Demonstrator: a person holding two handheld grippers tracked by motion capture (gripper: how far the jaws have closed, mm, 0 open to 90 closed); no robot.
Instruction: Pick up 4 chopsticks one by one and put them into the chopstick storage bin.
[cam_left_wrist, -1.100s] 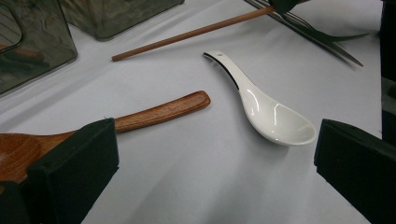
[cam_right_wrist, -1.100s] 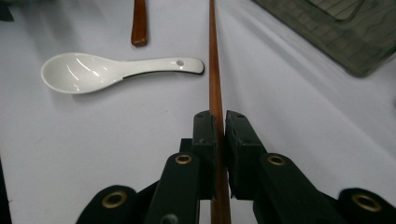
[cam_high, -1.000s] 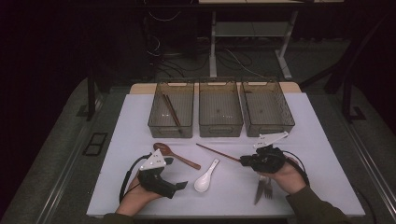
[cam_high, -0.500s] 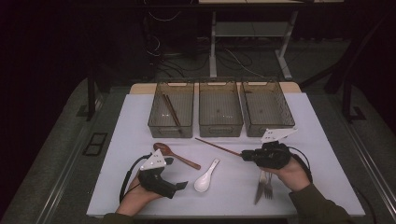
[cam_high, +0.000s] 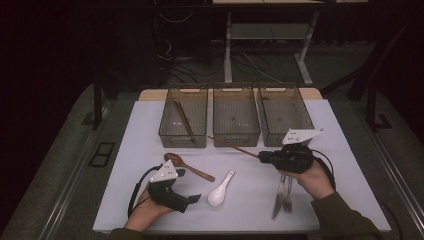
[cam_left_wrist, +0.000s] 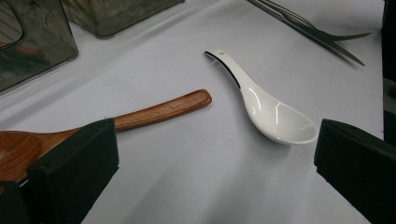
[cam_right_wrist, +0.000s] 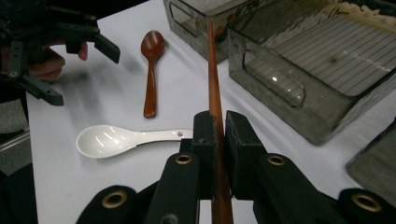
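Note:
My right gripper (cam_high: 261, 156) is shut on one end of a long wooden chopstick (cam_high: 234, 146), which points left toward the front of the middle bin (cam_high: 235, 135). In the right gripper view the chopstick (cam_right_wrist: 213, 70) runs up from between the shut jaws of my right gripper (cam_right_wrist: 218, 123). My left gripper (cam_high: 194, 199) rests open near the table's front left. Its own view shows the left gripper (cam_left_wrist: 215, 182) with nothing between its jaws. A white ceramic spoon (cam_left_wrist: 275, 116) and a wooden spoon (cam_left_wrist: 159, 109) lie just ahead of it.
Three clear bins stand in a row at the back of the white table (cam_high: 145, 135). The left bin (cam_high: 172, 131) holds a pair of chopsticks (cam_high: 183, 120). A knife and fork (cam_high: 282, 197) lie by my right hand.
My right gripper has moved slightly away from me toward the bins, carrying the chopstick. The left gripper and both spoons have stayed put.

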